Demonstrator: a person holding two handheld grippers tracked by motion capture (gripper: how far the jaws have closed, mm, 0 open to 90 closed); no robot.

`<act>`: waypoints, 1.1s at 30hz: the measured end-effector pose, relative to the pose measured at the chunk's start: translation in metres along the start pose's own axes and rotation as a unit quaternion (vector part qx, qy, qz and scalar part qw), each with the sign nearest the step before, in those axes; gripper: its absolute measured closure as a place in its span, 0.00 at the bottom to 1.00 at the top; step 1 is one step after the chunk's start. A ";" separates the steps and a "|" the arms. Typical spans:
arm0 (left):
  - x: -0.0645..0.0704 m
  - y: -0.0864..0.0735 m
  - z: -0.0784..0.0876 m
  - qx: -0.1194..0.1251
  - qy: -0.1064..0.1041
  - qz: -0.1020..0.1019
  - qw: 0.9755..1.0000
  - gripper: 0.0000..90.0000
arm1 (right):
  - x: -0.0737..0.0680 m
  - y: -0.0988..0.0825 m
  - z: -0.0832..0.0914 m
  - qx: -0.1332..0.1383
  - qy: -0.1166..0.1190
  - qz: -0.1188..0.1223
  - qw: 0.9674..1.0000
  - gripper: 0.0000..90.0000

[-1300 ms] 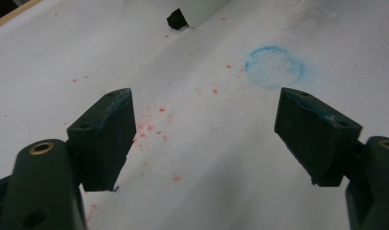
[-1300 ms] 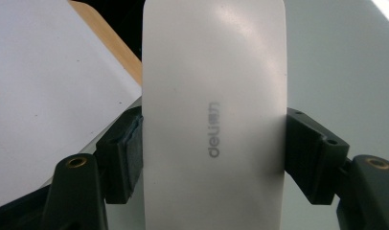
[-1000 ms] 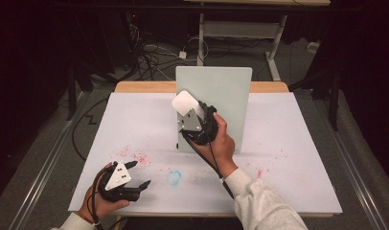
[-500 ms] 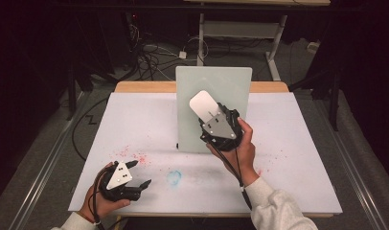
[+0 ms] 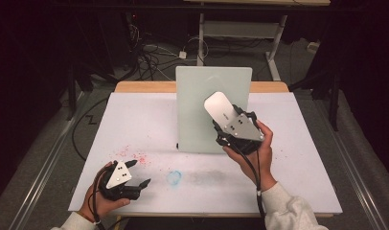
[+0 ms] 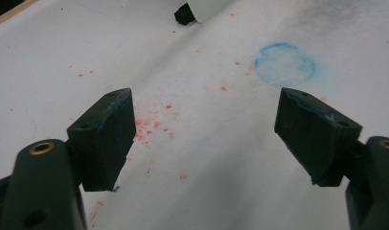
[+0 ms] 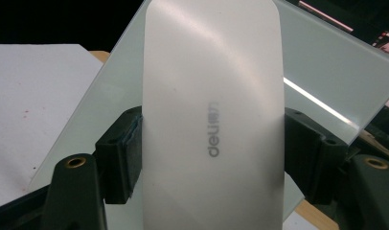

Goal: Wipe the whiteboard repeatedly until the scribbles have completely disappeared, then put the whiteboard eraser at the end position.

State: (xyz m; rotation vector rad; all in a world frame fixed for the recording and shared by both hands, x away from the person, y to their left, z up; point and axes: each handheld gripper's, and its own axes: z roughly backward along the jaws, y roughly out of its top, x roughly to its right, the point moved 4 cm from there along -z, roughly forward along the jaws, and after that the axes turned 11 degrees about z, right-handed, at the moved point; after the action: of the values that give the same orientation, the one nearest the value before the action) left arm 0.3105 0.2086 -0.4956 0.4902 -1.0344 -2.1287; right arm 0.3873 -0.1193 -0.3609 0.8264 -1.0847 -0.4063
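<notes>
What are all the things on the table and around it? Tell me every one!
Eraser: one, white with grey "deli" lettering, clamped between the right gripper's jaws in front of the board.
Board: one, pale green glass, standing upright at the back middle of the table.
Black foot: one, under the board's lower corner.
Table cover: one, white, spread over the wooden table.
Blue ring smudge: one, on the cover near the front.
Red specks: many, scattered left of the ring.
Cables: several, dark, on the floor behind the table.
Left gripper: one, black, jaws apart, low over the front left of the cover.
Right gripper: one, black, gripping the eraser.
Hands: two, one holding each gripper.
</notes>
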 end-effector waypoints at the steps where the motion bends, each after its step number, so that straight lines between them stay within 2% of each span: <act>1: 0.000 0.000 0.000 0.000 0.000 0.001 1.000 0.24 | 0.002 -0.001 0.001 0.000 0.001 -0.002 1.000 0.34; 18: 0.000 0.000 0.000 -0.001 -0.001 -0.004 1.000 0.24 | 0.014 -0.016 0.022 0.007 0.031 -0.021 0.999 0.34; 26: -0.004 -0.002 0.001 0.000 0.002 0.002 1.000 0.24 | 0.021 -0.023 0.027 0.009 0.042 -0.032 0.999 0.34; 33: -0.003 0.001 0.000 0.001 0.001 -0.004 1.000 0.24 | 0.019 -0.029 0.032 0.011 0.059 -0.033 0.998 0.34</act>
State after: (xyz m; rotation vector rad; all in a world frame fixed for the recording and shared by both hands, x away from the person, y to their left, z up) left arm 0.3130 0.2101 -0.4946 0.4990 -1.0350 -2.1343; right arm 0.3698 -0.1634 -0.3644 0.8964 -0.9553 -0.3973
